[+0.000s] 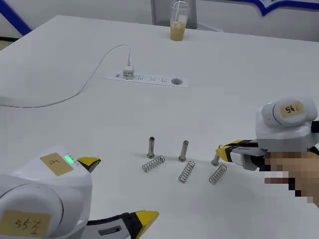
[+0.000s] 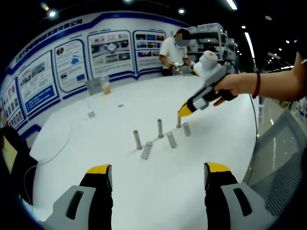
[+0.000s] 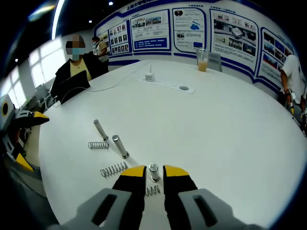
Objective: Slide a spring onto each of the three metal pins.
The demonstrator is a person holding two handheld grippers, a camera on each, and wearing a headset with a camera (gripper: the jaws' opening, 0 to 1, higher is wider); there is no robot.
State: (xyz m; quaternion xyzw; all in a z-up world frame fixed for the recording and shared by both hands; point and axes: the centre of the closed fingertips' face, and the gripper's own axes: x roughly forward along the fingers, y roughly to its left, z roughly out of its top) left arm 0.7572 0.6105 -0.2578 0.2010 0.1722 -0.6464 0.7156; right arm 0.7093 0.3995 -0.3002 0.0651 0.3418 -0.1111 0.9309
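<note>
Left gripper (image 1: 117,189) idle, jaws wide apart, well left of middle pin (image 1: 184,150) and nearer me. Left pin (image 1: 151,147) upright, bare; left spring (image 1: 153,163) flat on surface (image 1: 224,89) before it. Middle pin bare, middle spring (image 1: 187,171) at its foot. Right of middle pin, right pin (image 3: 153,168) sits between jaws of my right gripper (image 1: 223,151), drawn narrow; real pinch, cannot tell. Right spring (image 1: 218,174) beside it. I judge first pin in hand, nothing threaded. Next needs spring lifted and its bore lined up with pin top.

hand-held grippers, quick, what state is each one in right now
left hand-held gripper: open, holding nothing
right hand-held gripper: closed on the pin at the right end of the row
</note>
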